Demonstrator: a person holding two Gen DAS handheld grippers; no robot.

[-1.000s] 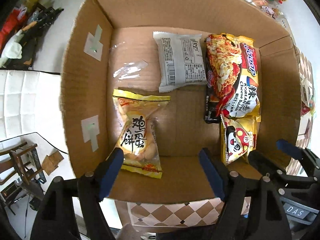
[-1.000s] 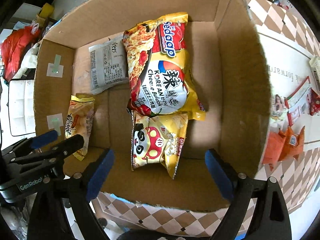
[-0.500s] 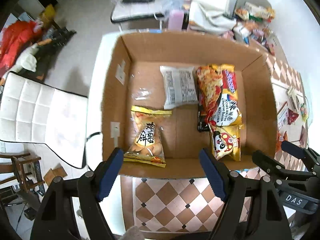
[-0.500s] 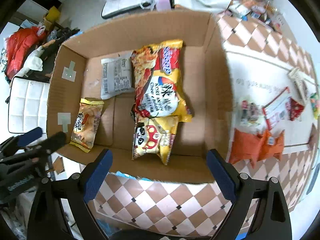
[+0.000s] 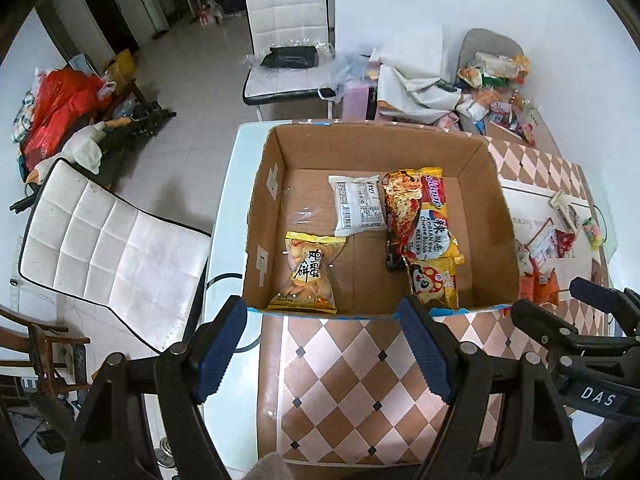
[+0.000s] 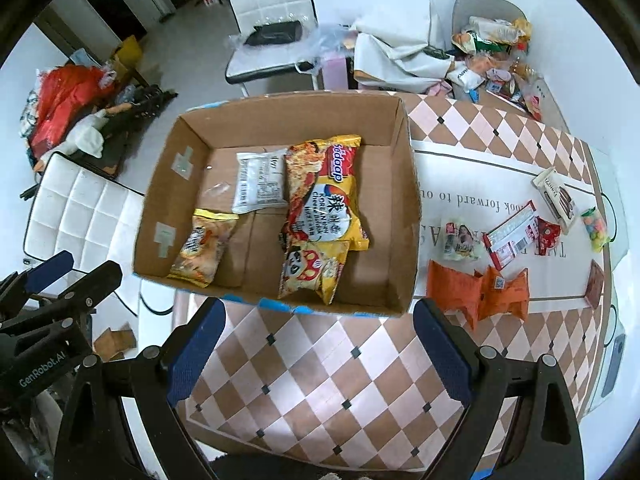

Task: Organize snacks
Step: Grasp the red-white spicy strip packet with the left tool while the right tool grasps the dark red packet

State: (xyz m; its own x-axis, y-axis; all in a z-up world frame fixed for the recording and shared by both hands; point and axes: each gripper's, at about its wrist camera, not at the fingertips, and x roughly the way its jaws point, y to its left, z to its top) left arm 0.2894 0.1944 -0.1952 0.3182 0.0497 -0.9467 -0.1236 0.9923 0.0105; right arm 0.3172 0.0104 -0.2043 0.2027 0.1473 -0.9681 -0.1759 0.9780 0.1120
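An open cardboard box [image 5: 486, 216] [image 6: 406, 216] stands on the checkered table. It holds a yellow egg-biscuit bag [image 5: 310, 274] [image 6: 202, 248], a white packet [image 5: 358, 204] [image 6: 260, 186], a big Sedaap noodle pack [image 5: 422, 216] [image 6: 326, 196] and a panda snack bag [image 5: 434, 282] [image 6: 312, 272]. My left gripper [image 5: 324, 344] is open and empty, high above the box's near edge. My right gripper [image 6: 316, 350] is open and empty, also above the near edge. Loose snacks lie right of the box: orange packets [image 6: 476, 286], a small pictured bag [image 6: 460, 240], a red-white packet [image 6: 514, 236].
More snacks lie at the table's right end: a white wafer box [image 6: 556, 198], a candy bag [image 6: 596, 228], a brown packet [image 6: 596, 282]. A snack pile [image 6: 496, 52] sits at the far corner. White chairs [image 5: 104, 248] [image 5: 288, 56] stand left and behind.
Both grippers have pulled up and back out of the box, staying open and empty. The box now looks much smaller and the table and room have come into view.
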